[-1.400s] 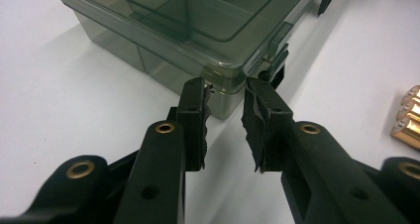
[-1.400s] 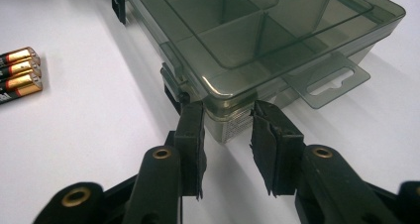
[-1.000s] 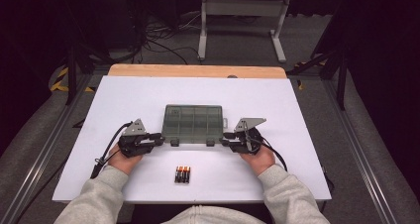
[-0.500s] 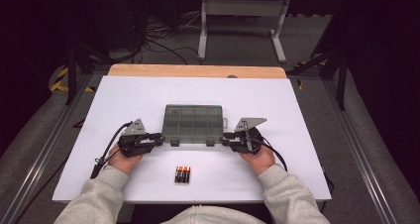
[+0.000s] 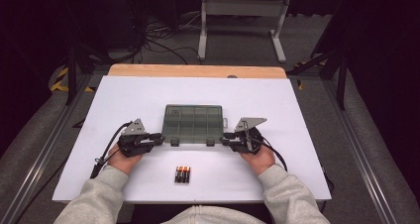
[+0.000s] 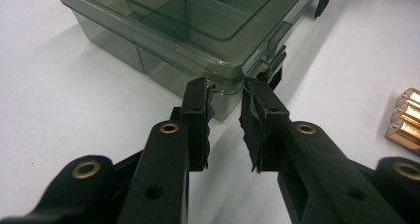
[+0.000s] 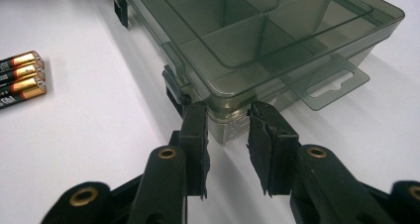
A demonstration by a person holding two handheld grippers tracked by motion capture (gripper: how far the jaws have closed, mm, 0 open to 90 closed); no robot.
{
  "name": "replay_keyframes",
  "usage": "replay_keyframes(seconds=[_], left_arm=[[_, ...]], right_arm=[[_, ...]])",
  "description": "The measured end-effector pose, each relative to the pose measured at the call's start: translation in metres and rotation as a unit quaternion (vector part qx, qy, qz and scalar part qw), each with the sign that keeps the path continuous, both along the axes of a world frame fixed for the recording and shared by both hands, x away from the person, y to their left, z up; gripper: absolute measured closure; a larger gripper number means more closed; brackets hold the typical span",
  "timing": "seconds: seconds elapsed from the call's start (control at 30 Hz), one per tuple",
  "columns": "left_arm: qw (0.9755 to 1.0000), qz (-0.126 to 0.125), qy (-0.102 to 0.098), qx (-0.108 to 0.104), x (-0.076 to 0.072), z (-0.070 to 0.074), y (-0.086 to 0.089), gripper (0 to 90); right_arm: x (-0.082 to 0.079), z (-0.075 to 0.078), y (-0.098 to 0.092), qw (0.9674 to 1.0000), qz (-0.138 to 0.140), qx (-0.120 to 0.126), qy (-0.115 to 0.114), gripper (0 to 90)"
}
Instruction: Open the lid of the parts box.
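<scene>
Two corners frame it: your left hand-held gripper [image 5: 157, 138] and right hand-held gripper [image 5: 229, 137], jaws apart, flank the closed organizer box [image 5: 193, 123] lying lengthwise left-to-right mid-counter [image 5: 297, 110], batteries [image 5: 182, 174] nearer you.

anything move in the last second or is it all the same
Nothing visibly changed. The left gripper and right gripper sit at the two near corners of the closed green compartment box, jaws open, as they did a second ago. The batteries lie in the same spot on the white table.
</scene>
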State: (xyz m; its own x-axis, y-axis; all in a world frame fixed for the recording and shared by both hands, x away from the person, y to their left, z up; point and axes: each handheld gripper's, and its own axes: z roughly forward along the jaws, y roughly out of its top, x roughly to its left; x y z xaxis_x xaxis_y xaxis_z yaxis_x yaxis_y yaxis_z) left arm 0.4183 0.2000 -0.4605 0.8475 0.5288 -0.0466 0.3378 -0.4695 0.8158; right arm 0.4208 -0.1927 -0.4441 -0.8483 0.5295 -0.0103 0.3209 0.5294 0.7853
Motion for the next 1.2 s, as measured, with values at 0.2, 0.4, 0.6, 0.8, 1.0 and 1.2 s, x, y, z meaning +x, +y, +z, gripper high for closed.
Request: replay_keyframes(seconds=[0.2,0.4,0.6,0.8,1.0,1.2], left_arm=[[1.0000,-0.003,0.003,-0.007,-0.001,0.001,0.000,72.6],[0.9996,-0.003,-0.009,-0.025,-0.002,0.008,0.003,75.0],[0.9983,0.001,-0.007,-0.059,-0.003,0.012,0.006,79.3],[0.9960,0.002,-0.020,-0.087,-0.002,0.013,0.007,80.0],[0.9925,0.011,-0.025,-0.119,-0.002,0.015,0.008,82.4],[0.9915,0.013,-0.028,-0.127,-0.001,0.016,0.008,82.4]], right_arm=[[0.000,0.001,0.000,1.0000,0.000,0.001,-0.003,70.2],[-0.003,0.006,-0.001,0.9998,0.001,0.009,-0.017,76.5],[-0.005,0.012,-0.003,0.9991,0.005,0.032,-0.026,83.7],[-0.005,0.016,-0.003,0.9979,0.006,0.056,-0.031,86.1],[-0.004,0.019,-0.004,0.9957,0.006,0.086,-0.035,86.8],[-0.004,0.020,-0.005,0.9939,0.008,0.103,-0.040,86.0]])
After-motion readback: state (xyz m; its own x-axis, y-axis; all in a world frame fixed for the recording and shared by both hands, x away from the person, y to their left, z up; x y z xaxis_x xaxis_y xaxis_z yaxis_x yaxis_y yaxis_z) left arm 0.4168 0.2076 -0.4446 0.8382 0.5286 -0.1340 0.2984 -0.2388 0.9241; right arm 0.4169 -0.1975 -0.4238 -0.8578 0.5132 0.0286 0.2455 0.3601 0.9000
